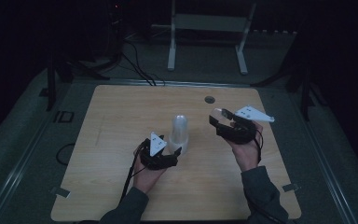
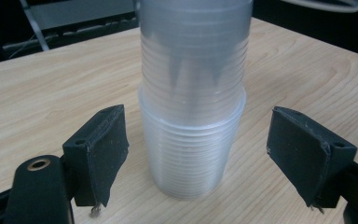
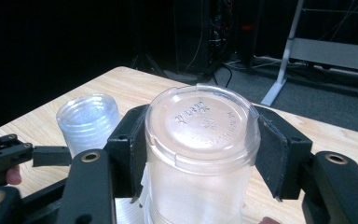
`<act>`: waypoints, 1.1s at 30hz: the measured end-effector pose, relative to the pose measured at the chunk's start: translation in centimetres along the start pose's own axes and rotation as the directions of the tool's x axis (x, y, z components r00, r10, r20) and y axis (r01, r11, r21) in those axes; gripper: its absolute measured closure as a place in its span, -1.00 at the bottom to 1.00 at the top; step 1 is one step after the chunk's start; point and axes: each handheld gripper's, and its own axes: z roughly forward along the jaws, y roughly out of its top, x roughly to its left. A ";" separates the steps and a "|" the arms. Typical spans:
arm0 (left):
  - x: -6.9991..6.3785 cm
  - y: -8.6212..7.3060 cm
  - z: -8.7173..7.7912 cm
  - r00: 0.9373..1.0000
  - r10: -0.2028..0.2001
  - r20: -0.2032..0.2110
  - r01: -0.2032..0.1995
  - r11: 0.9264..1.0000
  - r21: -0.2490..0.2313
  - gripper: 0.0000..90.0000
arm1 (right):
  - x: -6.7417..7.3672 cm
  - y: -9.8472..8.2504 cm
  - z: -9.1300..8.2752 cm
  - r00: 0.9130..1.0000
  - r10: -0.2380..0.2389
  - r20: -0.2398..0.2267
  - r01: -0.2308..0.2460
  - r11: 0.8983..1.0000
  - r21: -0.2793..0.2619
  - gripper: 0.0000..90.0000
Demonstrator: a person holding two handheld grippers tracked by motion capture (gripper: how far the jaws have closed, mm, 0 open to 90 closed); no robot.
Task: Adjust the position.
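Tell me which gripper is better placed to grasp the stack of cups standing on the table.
Left. The left gripper is open with its jaws on either side of the cup stack. The right gripper is already shut on a single cup, away from the stack.
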 end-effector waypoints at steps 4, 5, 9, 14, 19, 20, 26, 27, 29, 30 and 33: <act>-0.4 0.2 -0.2 1.000 0.014 0.010 -0.014 1.000 -0.009 -0.55 | -0.1 -0.6 0.1 1.000 0.011 0.001 -0.011 1.000 0.011 -0.09; -0.5 0.3 -0.3 1.000 0.015 0.014 -0.015 1.000 -0.013 -0.54 | -0.1 -0.7 0.1 1.000 0.009 0.001 -0.009 1.000 0.011 -0.09; -1.1 0.5 -0.4 0.999 0.029 0.029 -0.029 0.999 -0.022 -0.53 | -0.1 -1.2 0.2 1.000 0.019 0.001 -0.019 1.000 0.019 -0.09; -1.6 0.8 -0.6 0.998 0.042 0.043 -0.041 0.999 -0.034 -0.52 | -0.1 -1.6 0.3 1.000 0.023 0.000 -0.023 0.999 0.024 -0.09; -1.6 0.9 -0.6 0.997 0.041 0.058 -0.039 0.999 -0.036 -0.51 | 0.1 -2.0 0.4 1.000 0.023 0.000 -0.023 0.999 0.033 -0.09; -1.7 1.0 -0.7 0.997 0.041 0.059 -0.039 0.999 -0.035 -0.51 | 0.1 -2.0 0.4 1.000 0.027 -0.001 -0.027 0.999 0.034 -0.09; -1.9 1.3 -0.5 0.996 0.051 0.069 -0.048 0.998 -0.034 -0.51 | 0.0 -2.5 0.3 0.999 0.040 0.003 -0.040 0.999 0.035 -0.09; -1.9 1.4 -0.4 0.996 0.052 0.072 -0.050 0.998 -0.033 -0.51 | 0.0 -2.6 0.3 0.999 0.045 0.003 -0.045 0.998 0.035 -0.09; -2.1 1.4 -0.4 0.995 0.058 0.077 -0.056 0.998 -0.031 -0.51 | 0.0 -2.8 0.3 0.999 0.049 0.004 -0.049 0.998 0.036 -0.09; -2.2 1.4 -0.3 0.995 0.062 0.079 -0.059 0.998 -0.031 -0.50 | 0.0 -2.9 0.3 0.999 0.052 0.004 -0.053 0.998 0.036 -0.09; -2.5 1.5 -0.1 0.993 0.075 0.094 -0.073 0.997 -0.025 -0.49 | 0.0 -3.1 0.3 0.998 0.055 0.007 -0.055 0.998 0.041 -0.09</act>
